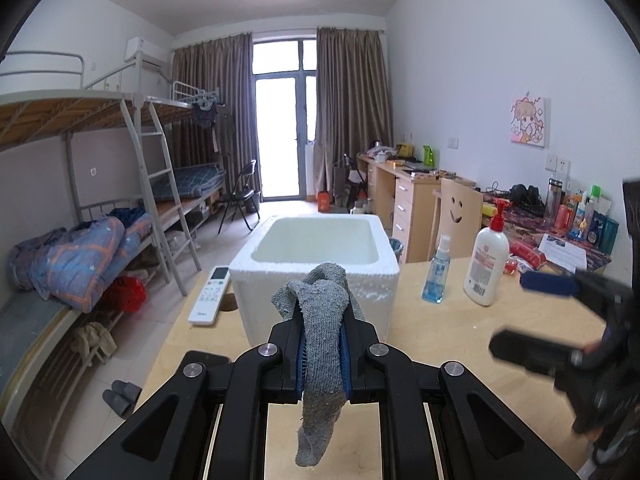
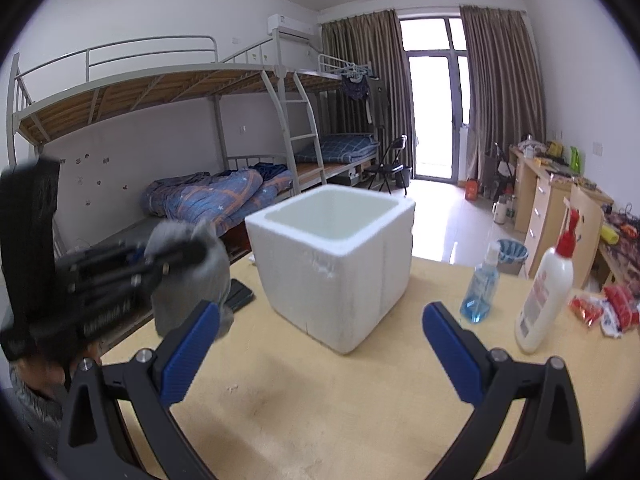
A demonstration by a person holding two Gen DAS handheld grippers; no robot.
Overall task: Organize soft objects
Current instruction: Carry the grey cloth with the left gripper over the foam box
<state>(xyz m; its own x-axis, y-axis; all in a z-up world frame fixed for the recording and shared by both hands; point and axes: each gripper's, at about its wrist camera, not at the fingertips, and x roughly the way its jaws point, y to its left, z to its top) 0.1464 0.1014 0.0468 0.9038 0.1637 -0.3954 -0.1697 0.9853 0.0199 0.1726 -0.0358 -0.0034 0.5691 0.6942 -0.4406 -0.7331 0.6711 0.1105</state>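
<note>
Left gripper (image 1: 323, 316) is pinching 1 grey sock (image 1: 322, 344) between its blue pads, jaws pressed nearly together on the cloth. The sock's long axis is running along the fingers: the bunched end is poking out past the tips, the loose tail is hanging down behind the pads toward the wooden table (image 1: 432, 320). The white foam box (image 1: 320, 264) is standing directly ahead of these tongs, open top facing up, its near wall just beyond the sock's bunched end; inside looks empty as far as it is showing. Judgement: the coming move is likely a drop into the box, so the sock needs to clear the near rim first; the dangling tail could be snagging there. Right gripper (image 2: 320, 344) is standing spread wide, nothing between its pads, pointing at the same foam box (image 2: 336, 264) from the other side; the left tongs are plainly the nearer to the sock, being the holder. Around: a white remote control (image 1: 210, 295) is lying left of the box, a blue spray bottle (image 1: 438, 270) and a white pump bottle (image 1: 486, 256) are standing right of it, all apart from the straight path ahead. A dark phone (image 2: 240, 295) is lying beside the box, below the left tongs.
</note>
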